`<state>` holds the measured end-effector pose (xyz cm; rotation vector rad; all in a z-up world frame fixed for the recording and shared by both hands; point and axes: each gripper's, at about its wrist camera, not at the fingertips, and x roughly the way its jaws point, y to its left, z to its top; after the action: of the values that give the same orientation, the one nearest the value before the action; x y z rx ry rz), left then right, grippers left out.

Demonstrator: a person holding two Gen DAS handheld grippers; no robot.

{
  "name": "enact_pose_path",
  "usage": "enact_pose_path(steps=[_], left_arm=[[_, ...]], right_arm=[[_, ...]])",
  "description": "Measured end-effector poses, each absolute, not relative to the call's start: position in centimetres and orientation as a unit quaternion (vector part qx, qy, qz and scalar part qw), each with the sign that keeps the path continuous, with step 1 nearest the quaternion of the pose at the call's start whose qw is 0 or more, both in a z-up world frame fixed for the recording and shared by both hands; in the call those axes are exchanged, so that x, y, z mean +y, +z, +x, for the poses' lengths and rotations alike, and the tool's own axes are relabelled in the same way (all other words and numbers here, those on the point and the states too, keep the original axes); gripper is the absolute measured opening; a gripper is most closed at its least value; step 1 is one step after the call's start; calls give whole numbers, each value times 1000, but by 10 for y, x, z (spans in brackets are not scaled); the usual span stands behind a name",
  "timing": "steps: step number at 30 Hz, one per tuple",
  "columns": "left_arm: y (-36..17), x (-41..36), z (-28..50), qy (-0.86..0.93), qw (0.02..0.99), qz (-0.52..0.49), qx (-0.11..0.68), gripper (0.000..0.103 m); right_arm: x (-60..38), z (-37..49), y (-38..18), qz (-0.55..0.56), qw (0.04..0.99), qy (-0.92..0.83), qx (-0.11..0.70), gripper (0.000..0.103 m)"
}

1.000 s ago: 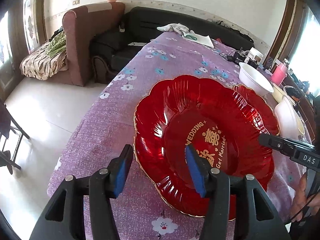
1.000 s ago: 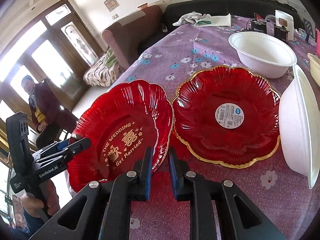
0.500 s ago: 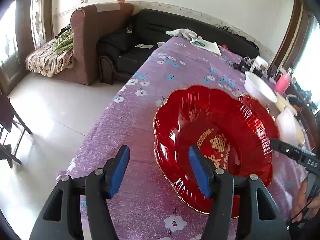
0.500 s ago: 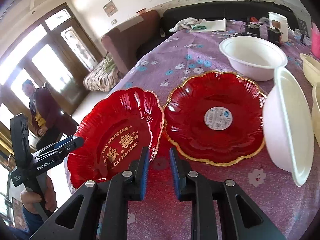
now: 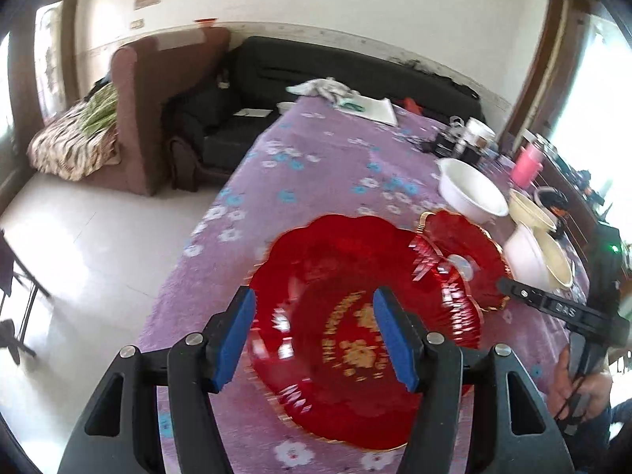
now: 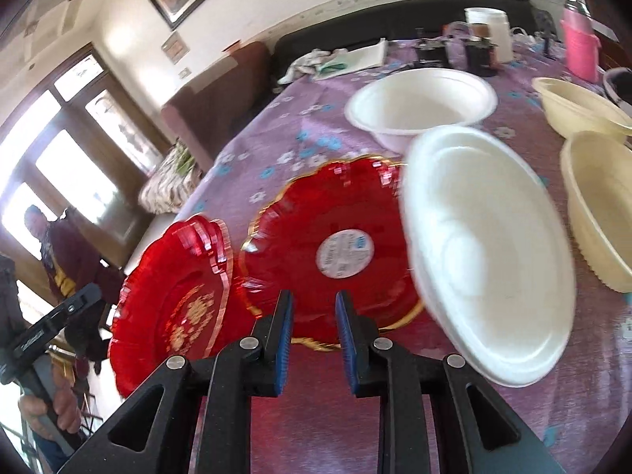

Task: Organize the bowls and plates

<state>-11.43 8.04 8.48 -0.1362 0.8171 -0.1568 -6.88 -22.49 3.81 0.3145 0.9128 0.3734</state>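
A red scalloped plate with gold wedding lettering (image 5: 335, 316) lies at the near left edge of the purple flowered tablecloth (image 5: 316, 158). Its right rim overlaps a second red plate with a round white sticker (image 6: 343, 252). My left gripper (image 5: 314, 335) hovers open above the lettered plate, its blue pads apart and touching nothing. My right gripper (image 6: 314, 335) hangs before the stickered plate's near rim, with only a narrow gap and nothing in it. A white bowl (image 6: 486, 252) leans on its side just right of that plate.
An upright white bowl (image 6: 422, 106) and two cream bowls (image 6: 604, 209) stand behind. A pink bottle (image 6: 578, 47), jars and papers crowd the far end. The table's left edge drops to pale floor (image 5: 79, 237); sofas lie beyond. Another person (image 6: 47, 237) stands by the door.
My left gripper rose and drew back from the lettered plate, its jaws a little wider. My right gripper slid right, from the gap between the plates to the stickered plate.
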Motion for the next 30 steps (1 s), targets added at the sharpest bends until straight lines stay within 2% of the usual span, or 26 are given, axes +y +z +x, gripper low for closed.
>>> enact_pose_path(steps=[6, 16, 30], left_arm=[[90, 52, -109, -101, 911, -38, 398, 62], [95, 35, -80, -118, 896, -46, 425, 63], [93, -42, -25, -153, 874, -4, 460, 63]], right_arm=[[-253, -65, 33, 175, 869, 150, 438, 24], [-287, -63, 29, 202, 869, 117, 437, 25], [-289, -57, 22, 214, 861, 132, 442, 27]])
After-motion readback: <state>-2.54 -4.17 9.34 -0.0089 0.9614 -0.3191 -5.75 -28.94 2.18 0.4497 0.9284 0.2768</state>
